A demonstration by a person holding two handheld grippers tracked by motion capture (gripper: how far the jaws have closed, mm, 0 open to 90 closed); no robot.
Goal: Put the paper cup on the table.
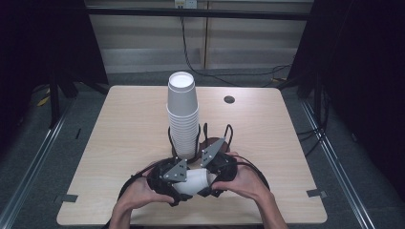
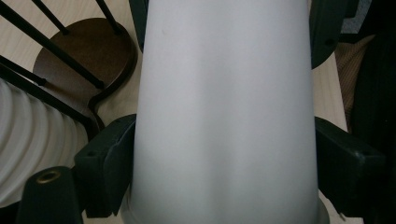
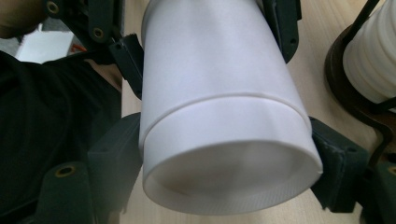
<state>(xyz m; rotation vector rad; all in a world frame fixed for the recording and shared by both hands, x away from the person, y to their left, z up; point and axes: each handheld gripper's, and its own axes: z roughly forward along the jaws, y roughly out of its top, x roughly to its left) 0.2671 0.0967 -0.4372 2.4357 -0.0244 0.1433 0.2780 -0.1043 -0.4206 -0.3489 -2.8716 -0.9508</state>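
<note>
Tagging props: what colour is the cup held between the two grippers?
Plain white, no print. The cup shows best in the right gripper view, clamped between both grippers.

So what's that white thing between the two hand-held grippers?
A white paper cup lying on its side, clamped by the left gripper and the right gripper; the high view shows it.

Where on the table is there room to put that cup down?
The table is bare left of the cup stack, and right of it below the round hole. It is crowded at the near middle, where both grippers hold the cup before the rack.
</note>
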